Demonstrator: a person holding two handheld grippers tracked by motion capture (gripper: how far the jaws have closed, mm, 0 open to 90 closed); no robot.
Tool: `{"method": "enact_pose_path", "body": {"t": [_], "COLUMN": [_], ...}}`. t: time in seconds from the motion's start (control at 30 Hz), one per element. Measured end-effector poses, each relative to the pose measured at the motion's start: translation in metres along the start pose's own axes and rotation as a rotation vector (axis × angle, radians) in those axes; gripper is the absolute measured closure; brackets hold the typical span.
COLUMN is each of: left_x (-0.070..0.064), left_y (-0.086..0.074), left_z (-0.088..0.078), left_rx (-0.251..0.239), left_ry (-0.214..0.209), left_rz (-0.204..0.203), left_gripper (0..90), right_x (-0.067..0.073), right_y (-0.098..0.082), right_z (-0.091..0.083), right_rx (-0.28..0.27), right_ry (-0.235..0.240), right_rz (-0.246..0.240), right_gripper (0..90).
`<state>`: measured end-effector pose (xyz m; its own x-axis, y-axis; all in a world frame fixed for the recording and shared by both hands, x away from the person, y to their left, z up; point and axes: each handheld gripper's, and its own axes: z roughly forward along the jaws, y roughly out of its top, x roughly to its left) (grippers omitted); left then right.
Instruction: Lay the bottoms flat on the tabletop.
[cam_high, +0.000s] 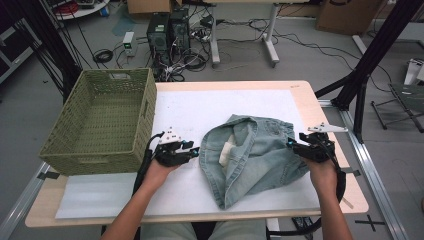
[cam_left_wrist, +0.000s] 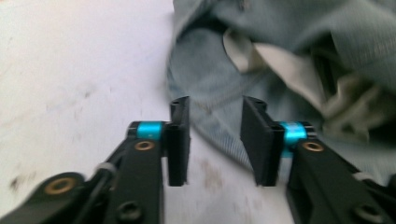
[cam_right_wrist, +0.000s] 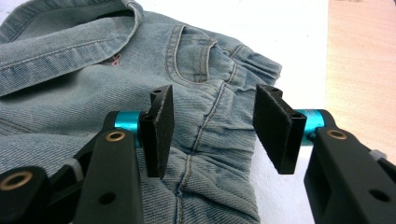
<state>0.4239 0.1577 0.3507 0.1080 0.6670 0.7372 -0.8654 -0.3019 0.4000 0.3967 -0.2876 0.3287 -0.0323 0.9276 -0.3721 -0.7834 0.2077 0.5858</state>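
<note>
**Denim garment: condition and position**

Light-blue denim garment (cam_high: 255, 157), crumpled and partly folded, lies flat at centre-right of the high view. White inner lining (cam_high: 226, 152) is exposed near its left edge. Stitched pocket seam (cam_right_wrist: 196, 56) faces upward.

From my left gripper view, the denim garment (cam_left_wrist: 299, 51) is smeared by blur and cut off by the top and right edges, so I cannot make out the pale lining (cam_left_wrist: 299, 70) folded inside it. In my right gripper view the garment runs off the left and bottom edges. From above, the green wicker basket (cam_high: 107, 120) hides the table's left part behind its walls.
</note>
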Motion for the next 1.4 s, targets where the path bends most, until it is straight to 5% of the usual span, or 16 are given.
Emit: {"method": "enact_pose_path", "body": {"t": [0.2,0.33,0.47,0.57,0.63,0.67,1.07,1.33,1.4], "left_x": [0.018,0.023,0.021,0.019,0.020,0.021,0.033,0.023,0.017], "left_y": [0.032,0.040,0.041,0.037,0.036,0.037,0.036,0.012,0.010], "left_z": [0.041,0.069,0.093,0.104,0.103,0.101,0.048,0.017,0.012], "left_rx": [0.013,0.007,0.074,0.183,0.183,0.178,0.120,0.089,0.085], "left_ry": [0.018,-0.027,-0.023,0.024,0.039,0.035,0.083,0.107,0.109], "left_rz": [-0.019,-0.039,-0.006,0.015,0.007,-0.004,-0.032,-0.075,-0.057], "left_gripper": [51.8,48.9,47.8,64.7,84.7,87.1,87.6,87.6,87.6], "right_x": [0.002,0.001,0.000,-0.001,-0.002,-0.002,-0.010,-0.008,-0.009], "right_y": [0.000,-0.002,-0.003,-0.003,-0.004,-0.004,-0.009,-0.006,-0.006], "right_z": [-0.001,-0.003,-0.006,-0.007,-0.007,-0.007,-0.009,-0.019,-0.020], "right_rx": [0.005,0.005,0.002,-0.006,-0.003,-0.003,-0.018,-0.049,-0.053], "right_ry": [0.006,0.011,0.012,0.015,0.015,0.015,0.006,0.001,0.001], "right_rz": [-0.010,-0.008,-0.006,-0.004,-0.003,0.000,0.030,0.032,0.031], "right_gripper": [49.3,49.2,49.3,49.2,49.3,49.3,50.7,51.0,51.1]}}
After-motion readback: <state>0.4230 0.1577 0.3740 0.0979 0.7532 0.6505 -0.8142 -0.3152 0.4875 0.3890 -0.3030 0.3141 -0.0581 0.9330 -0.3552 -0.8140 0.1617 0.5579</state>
